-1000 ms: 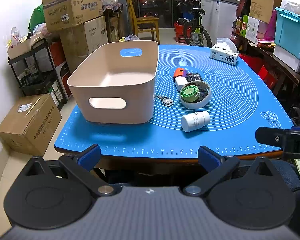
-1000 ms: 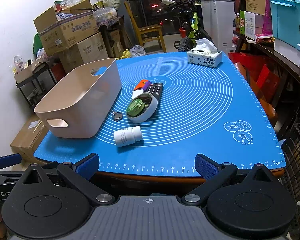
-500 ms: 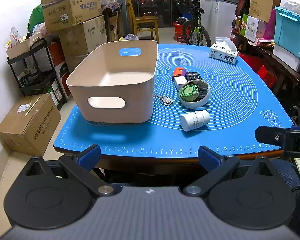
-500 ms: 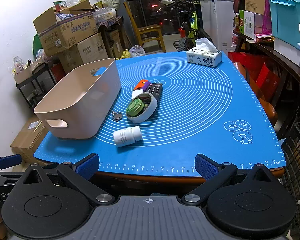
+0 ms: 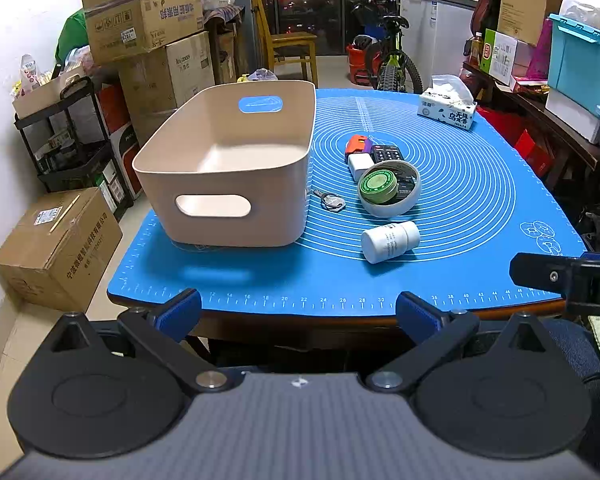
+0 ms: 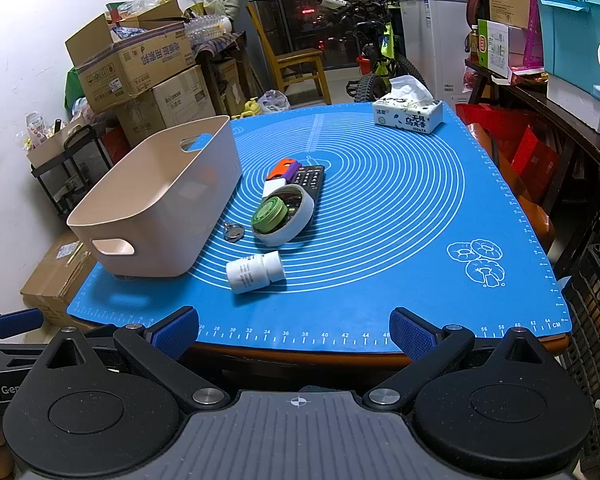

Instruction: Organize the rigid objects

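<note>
While both claws hang spread off table edge, pill bottle (image 6: 254, 273) lies ahead.

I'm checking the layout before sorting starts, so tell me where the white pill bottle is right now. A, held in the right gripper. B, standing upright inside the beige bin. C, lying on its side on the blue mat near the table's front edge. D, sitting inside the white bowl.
C: the white pill bottle lies on its side on the blue mat, in front of the white bowl and outside the beige bin.
</note>
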